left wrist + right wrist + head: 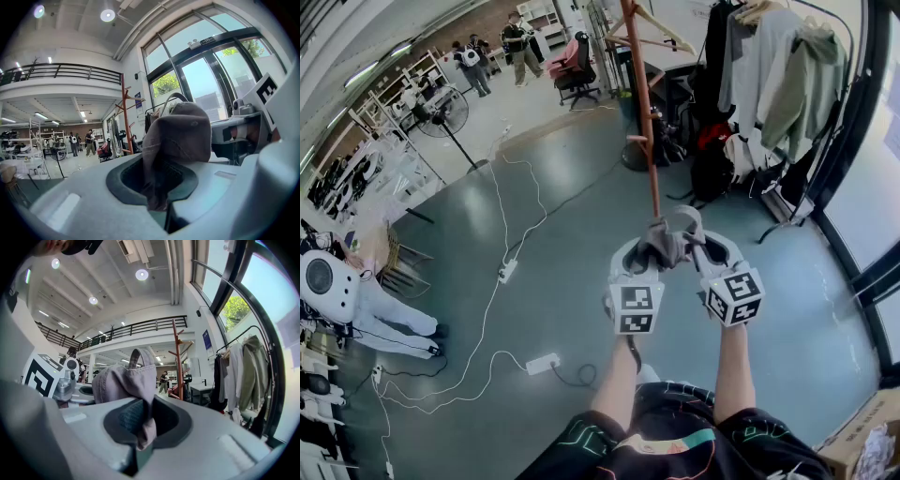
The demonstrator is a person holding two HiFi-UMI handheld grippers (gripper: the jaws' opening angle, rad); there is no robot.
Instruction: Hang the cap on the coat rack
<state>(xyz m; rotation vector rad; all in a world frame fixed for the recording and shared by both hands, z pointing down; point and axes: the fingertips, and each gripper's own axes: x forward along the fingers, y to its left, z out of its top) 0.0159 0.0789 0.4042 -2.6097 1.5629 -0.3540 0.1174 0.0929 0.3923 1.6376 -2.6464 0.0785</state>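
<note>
A grey-brown cap (667,242) is stretched between both grippers, held up in front of me. My left gripper (639,259) is shut on one side of the cap (177,136), whose fabric is pinched in its jaws. My right gripper (705,251) is shut on the other side of the cap (123,380), with the back strap loop (136,355) sticking up. The orange-brown coat rack (644,103) rises just beyond the cap, its pole (125,117) to the left of the cap in the left gripper view and to the right of it (178,359) in the right gripper view.
A clothes rail with hanging garments (778,84) stands at the right by the glass wall. White cables and a power strip (508,272) lie on the grey floor at left. A fan (445,112), a red chair (572,66) and people (520,47) are further back.
</note>
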